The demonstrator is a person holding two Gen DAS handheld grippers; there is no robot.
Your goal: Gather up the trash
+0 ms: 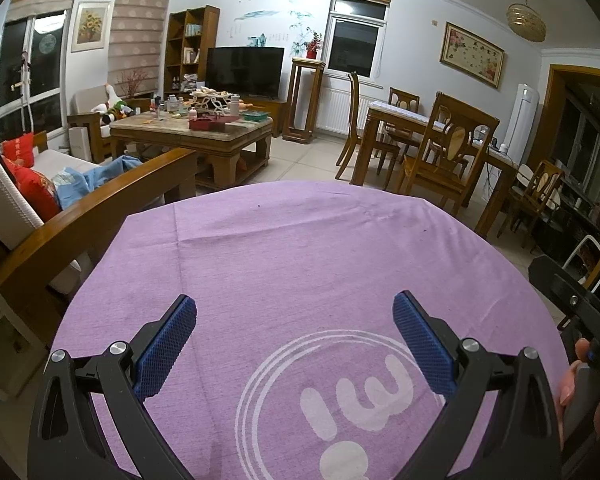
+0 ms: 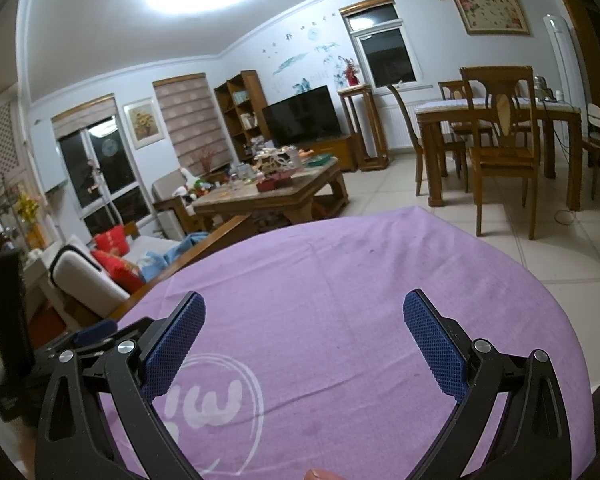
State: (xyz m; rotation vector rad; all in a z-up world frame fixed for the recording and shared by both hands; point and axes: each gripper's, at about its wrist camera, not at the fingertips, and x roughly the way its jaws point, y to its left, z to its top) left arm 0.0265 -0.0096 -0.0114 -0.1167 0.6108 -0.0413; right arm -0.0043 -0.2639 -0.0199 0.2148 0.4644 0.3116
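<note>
You have one purple cloth [image 1: 300, 264] before you, bearing one white logo [image 1: 340, 400]. Far left: one coffee table [image 1: 192, 136], one television [image 1: 244, 70], one bookshelf [image 1: 190, 46]. Far right: one dining table [image 2: 496, 112], with at least four chairs, one nearest [image 2: 500, 152]. Two red cushions on the sofa, one nearer [image 1: 36, 188].

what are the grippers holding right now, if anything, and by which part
Nothing is held. The left gripper and the right gripper both stand open over the purple cloth, with only bare cloth between their blue pads.
</note>
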